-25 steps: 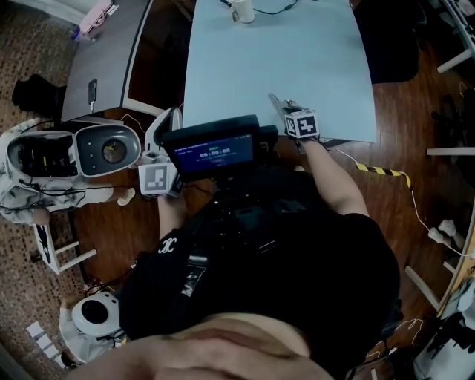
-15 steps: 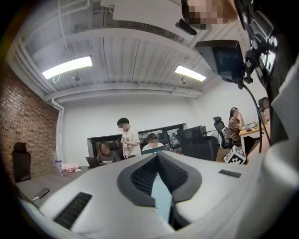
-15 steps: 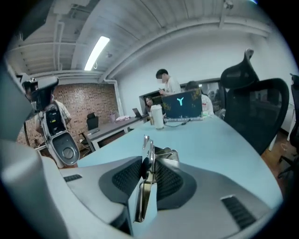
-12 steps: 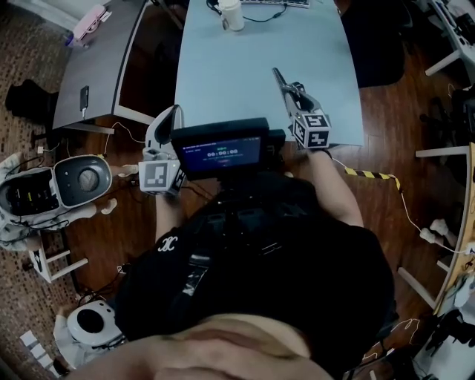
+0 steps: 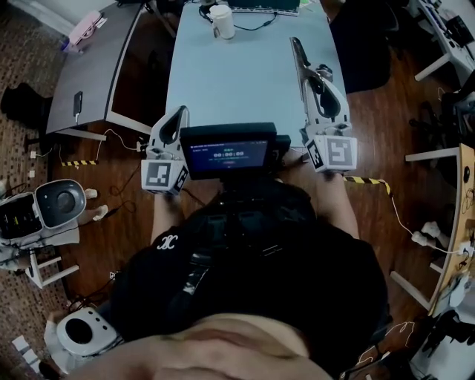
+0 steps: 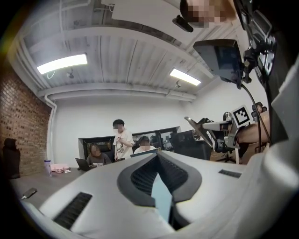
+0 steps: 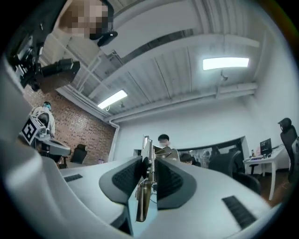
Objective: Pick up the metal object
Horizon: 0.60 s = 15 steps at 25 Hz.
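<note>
The metal object (image 5: 299, 53), a slim hinged piece with a small spring, sticks out forward from my right gripper (image 5: 318, 80), held up above the right side of the light blue table (image 5: 237, 74). In the right gripper view the metal object (image 7: 145, 186) stands upright, and the right gripper (image 7: 148, 161) is shut on it, both dark pads pressing its sides. My left gripper (image 5: 178, 113) hovers at the table's near left corner. In the left gripper view the left gripper (image 6: 156, 156) has its tips together with nothing between them.
A white mug (image 5: 222, 21) and a keyboard (image 5: 261, 6) sit at the table's far end. A grey desk (image 5: 96, 67) with a phone (image 5: 77, 106) stands to the left. White machines (image 5: 44, 215) lie on the floor. People sit behind a far desk (image 6: 117, 147).
My right gripper has risen from the table's near edge with the metal object in it, now larger and higher in view. The left gripper has barely moved.
</note>
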Motion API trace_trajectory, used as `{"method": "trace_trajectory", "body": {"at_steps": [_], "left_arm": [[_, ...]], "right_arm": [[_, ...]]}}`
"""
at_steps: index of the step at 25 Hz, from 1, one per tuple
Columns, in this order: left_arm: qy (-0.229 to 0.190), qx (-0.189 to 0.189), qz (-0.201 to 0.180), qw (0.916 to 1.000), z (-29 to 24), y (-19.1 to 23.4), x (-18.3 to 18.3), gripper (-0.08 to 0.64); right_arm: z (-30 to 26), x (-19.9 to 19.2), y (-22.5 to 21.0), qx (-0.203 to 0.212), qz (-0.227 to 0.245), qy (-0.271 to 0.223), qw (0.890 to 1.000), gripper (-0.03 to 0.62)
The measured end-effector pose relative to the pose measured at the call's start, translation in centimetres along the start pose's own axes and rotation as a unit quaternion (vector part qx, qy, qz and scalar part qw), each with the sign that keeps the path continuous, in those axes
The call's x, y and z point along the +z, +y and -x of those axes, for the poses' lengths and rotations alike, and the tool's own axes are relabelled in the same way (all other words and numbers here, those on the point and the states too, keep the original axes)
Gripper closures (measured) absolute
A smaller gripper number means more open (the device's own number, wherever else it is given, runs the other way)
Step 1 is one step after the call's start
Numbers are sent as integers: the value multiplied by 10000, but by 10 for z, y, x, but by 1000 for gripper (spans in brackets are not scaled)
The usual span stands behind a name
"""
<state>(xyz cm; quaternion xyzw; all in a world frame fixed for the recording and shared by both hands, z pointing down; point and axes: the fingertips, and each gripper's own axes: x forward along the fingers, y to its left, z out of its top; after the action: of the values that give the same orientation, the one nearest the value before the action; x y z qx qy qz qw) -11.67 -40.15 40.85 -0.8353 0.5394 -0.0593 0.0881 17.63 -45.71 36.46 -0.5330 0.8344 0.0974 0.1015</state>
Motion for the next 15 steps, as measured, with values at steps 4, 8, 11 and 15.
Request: {"method": "trace_trajectory", "body": {"at_steps": [4, 8, 11, 15], "left_arm": [[-169, -74, -19, 9998, -3, 2, 0, 549], [-190, -75, -12, 9998, -3, -3, 4, 549], [-172, -7, 76, 9998, -4, -15, 14, 549], [-134, 160, 198, 9996, -1, -16, 24, 549]], "right_arm": [[21, 45, 9, -102, 311, -500, 9982, 515], [43, 58, -1, -252, 396, -507, 9976, 515], [58, 60, -9, -175, 387, -379, 9984, 515], [62, 60, -3, 2, 391, -291, 9988, 515]]}}
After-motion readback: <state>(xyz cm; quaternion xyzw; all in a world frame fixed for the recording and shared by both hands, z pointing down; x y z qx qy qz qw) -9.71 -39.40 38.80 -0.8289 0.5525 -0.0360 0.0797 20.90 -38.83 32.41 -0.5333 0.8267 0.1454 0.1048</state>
